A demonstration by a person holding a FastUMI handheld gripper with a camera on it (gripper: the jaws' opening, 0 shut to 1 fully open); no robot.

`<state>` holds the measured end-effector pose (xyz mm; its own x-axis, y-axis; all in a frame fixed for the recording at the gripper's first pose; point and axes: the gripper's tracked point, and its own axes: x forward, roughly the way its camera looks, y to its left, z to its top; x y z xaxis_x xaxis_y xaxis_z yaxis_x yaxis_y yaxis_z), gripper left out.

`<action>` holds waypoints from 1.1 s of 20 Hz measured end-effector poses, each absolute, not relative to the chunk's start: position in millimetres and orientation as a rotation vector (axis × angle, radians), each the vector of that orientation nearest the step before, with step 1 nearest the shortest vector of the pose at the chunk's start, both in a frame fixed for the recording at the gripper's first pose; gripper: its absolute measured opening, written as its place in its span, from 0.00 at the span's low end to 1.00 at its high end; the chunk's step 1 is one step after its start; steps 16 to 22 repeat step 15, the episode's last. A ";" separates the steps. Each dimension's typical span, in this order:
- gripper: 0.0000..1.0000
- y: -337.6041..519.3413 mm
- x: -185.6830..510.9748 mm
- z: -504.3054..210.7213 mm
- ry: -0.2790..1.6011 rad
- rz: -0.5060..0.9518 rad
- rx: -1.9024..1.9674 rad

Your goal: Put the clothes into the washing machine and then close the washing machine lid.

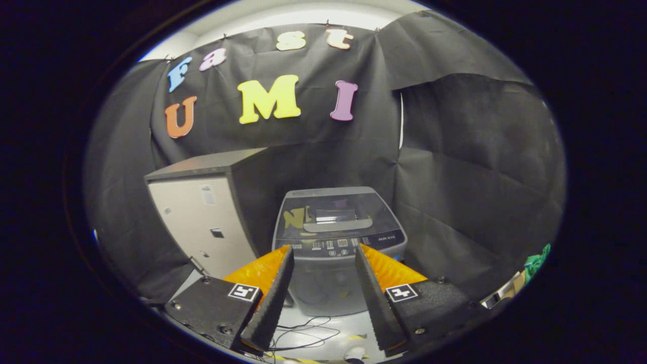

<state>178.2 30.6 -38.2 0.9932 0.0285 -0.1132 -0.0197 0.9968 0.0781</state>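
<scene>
Fingers (323, 250) apart, washing machine (337, 222) lid down.

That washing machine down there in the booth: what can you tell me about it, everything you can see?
The washing machine is a small grey top-loader standing upright on the pale floor, beyond the gripper, whose open fingers frame it without touching. Its dark, glossy lid lies flat and shut, reflecting the booth. A control panel with small buttons runs along the front edge. A taller grey cabinet stands beside it, and black cloth hangs close behind.
</scene>
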 end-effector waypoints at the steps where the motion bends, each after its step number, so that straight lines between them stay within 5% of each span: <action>1: 0.78 32.3 158.0 -33.2 0.100 0.027 0.075; 7: 0.90 29.4 80.5 -21.9 0.040 0.033 0.025; 22: 0.91 10.8 44.7 -33.1 0.014 -0.001 0.027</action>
